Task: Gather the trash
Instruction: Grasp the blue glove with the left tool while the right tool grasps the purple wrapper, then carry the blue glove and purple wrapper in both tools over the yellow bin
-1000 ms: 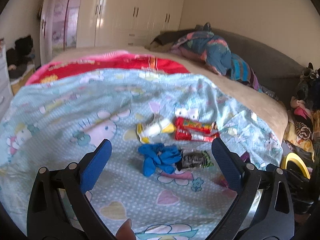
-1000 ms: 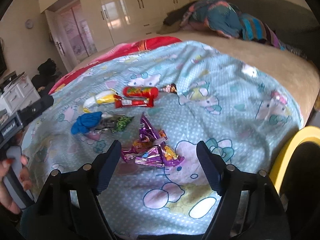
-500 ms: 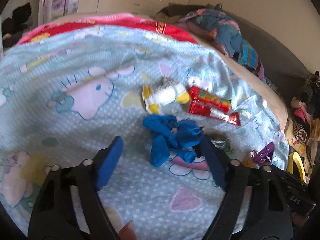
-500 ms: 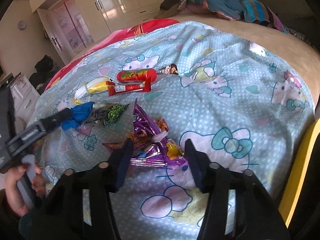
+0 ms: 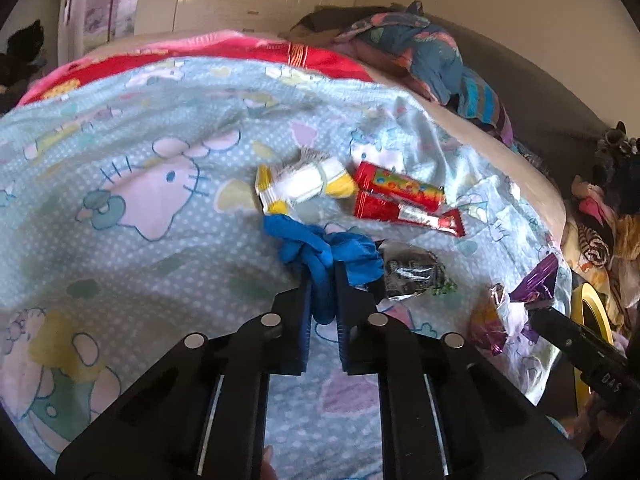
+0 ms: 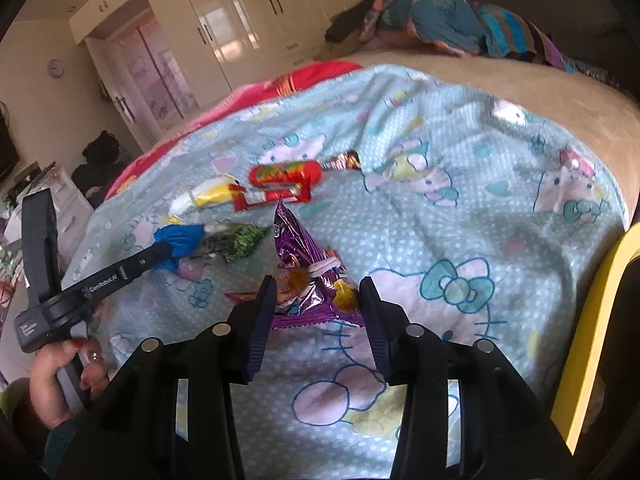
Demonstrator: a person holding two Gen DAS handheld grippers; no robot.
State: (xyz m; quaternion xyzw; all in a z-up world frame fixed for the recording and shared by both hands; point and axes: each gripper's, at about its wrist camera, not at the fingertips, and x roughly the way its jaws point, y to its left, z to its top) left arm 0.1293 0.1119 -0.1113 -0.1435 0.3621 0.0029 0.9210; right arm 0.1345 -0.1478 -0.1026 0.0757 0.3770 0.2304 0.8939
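Trash lies on a pale blue cartoon-print bedspread (image 5: 132, 264). My left gripper (image 5: 323, 271) is shut on a crumpled blue glove (image 5: 352, 252), which bulges out past the fingertips. From the right wrist view the left gripper (image 6: 162, 254) reaches in from the left to the blue glove (image 6: 182, 238). My right gripper (image 6: 318, 284) is closing on a heap of purple snack wrappers (image 6: 294, 246), and both pads touch its sides. The purple wrappers (image 5: 536, 284) also show at the right of the left wrist view.
Beyond the glove lie a yellow-white wrapper (image 5: 304, 184), a red tube (image 5: 400, 186), a red wrapper (image 5: 412, 216) and a dark green wrapper (image 5: 412, 274). A small brown candy (image 6: 344, 162) sits farther back. A yellow-rimmed bin (image 6: 592, 320) stands at the bed's right edge. Bundled clothes (image 6: 436, 20) lie at the head.
My left gripper sank toward the blue glove and went from wide open to shut on it. My right gripper's jaws narrowed around the purple wrappers.
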